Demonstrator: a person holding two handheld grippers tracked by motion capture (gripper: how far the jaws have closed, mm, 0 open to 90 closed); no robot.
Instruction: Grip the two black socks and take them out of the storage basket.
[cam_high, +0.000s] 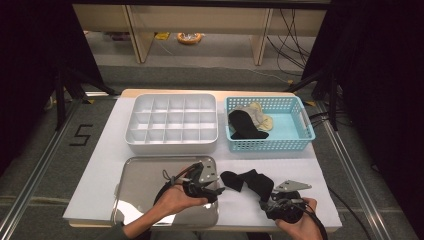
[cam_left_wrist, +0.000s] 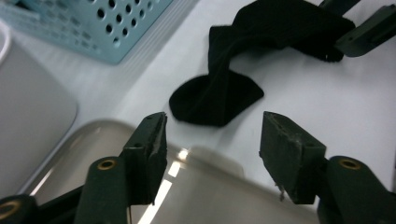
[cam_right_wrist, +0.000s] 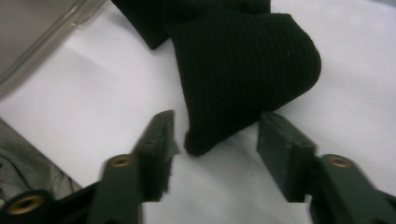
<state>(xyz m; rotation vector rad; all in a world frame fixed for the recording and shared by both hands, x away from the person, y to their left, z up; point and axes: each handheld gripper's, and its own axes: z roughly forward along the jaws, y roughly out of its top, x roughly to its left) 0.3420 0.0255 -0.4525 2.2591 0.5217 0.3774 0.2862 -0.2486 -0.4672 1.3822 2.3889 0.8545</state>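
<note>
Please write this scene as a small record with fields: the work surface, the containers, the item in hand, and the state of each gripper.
surface: table under a white cover
containers: white divided box; blue basket with socks inside; metal tray
item: black sock lying on the white cover, right of the tray
left gripper: jaws apart, nothing between them, sock end just ahead
right gripper: jaws apart, sock tip between them, pads not pressing on it

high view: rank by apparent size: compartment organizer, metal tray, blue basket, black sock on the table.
1. metal tray and compartment organizer: look alike; the tray lies nearer the camera, so unranked.
2. blue basket
3. black sock
</note>
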